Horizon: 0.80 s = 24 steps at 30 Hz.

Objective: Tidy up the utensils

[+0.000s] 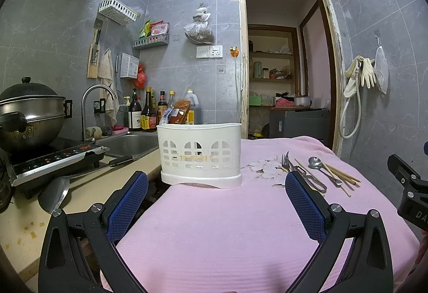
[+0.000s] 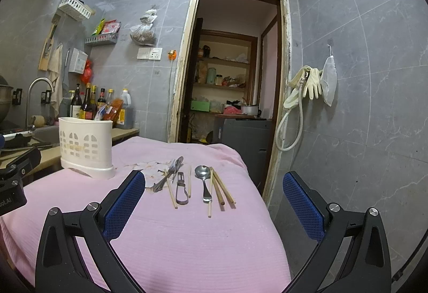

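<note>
A white slotted utensil holder [image 1: 200, 155] stands upright at the far left of the pink cloth [image 1: 214, 226]; it also shows in the right wrist view [image 2: 86, 147]. Loose utensils lie on the cloth to its right: forks [image 2: 171, 172], a peeler [image 2: 181, 190], a metal spoon [image 2: 203, 180] and several wooden chopsticks [image 2: 222, 190]. In the left wrist view they lie at the right, the spoon [image 1: 315, 163] among them. My left gripper [image 1: 216, 186] is open and empty, facing the holder. My right gripper [image 2: 214, 186] is open and empty, short of the utensils.
A sink [image 1: 128, 144] with a tap, an induction hob [image 1: 53, 159] with a lidded pot [image 1: 29, 111] and sauce bottles [image 1: 149, 111] stand left of the table. A doorway [image 2: 230, 79] opens behind. The cloth drops off at the right edge [image 2: 264, 202].
</note>
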Tool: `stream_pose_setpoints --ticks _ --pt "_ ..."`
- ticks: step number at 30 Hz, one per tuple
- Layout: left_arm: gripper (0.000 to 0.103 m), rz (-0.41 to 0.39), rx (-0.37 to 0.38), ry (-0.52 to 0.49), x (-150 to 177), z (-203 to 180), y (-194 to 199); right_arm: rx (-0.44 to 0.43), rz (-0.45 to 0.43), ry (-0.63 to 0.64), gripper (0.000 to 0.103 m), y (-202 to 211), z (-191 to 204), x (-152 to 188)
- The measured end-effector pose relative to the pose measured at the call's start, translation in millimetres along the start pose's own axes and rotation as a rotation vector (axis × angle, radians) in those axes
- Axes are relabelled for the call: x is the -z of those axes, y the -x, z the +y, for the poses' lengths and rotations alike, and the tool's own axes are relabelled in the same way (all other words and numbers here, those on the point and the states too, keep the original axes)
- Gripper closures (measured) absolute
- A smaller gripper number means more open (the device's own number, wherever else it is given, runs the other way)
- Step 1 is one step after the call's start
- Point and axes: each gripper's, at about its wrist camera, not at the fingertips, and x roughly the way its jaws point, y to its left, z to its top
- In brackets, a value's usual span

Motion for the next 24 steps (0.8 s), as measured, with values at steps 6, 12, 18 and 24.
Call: stream_pose_setpoints --ticks 6,12,18,24 --pt "0.002 0.002 0.002 0.001 0.1 0.6 0.3 0.0 0.001 0.002 0.0 0.0 0.9 -0.5" --pt "0.002 0.002 0.001 0.002 -0.2 0.7 0.2 -0.002 0.002 0.004 0.0 0.9 3.1 0.4" --pt "0.002 0.004 0.002 0.003 0.5 0.7 -0.5 -0.003 0.002 0.005 0.0 2.2 4.3 1.4" --pt "0.002 0.004 0.004 0.002 2.7 0.9 -0.5 -0.002 0.003 0.006 0.0 1.8 4.6 0.8"
